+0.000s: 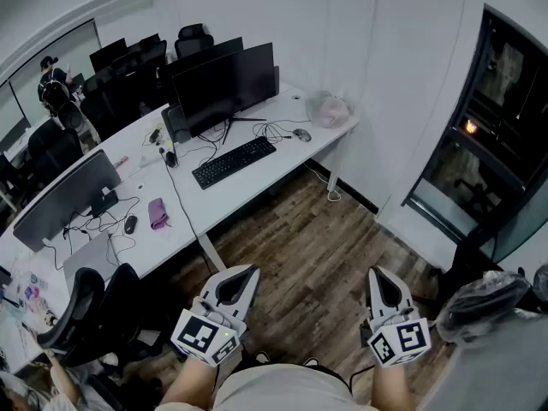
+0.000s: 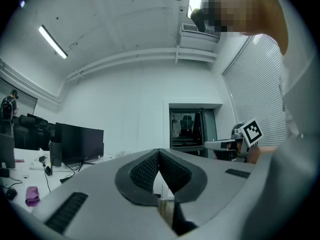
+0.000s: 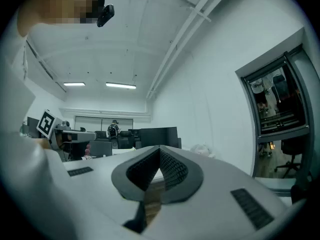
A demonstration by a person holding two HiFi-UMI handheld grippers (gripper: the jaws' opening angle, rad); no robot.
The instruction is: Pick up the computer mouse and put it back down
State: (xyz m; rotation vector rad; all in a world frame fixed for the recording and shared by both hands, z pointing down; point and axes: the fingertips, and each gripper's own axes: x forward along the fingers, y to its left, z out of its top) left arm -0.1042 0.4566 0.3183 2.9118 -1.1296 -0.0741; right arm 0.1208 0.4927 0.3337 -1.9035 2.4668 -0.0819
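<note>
White desk (image 1: 291, 157): computer mouse (image 1: 301, 134) on it, well beyond closed jaws.

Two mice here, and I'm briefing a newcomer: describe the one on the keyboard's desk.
Find the white desk with the black keyboard. Its mouse lies right of that keyboard, near a crumpled plastic bag; the other mouse neighbours a purple object.
</note>
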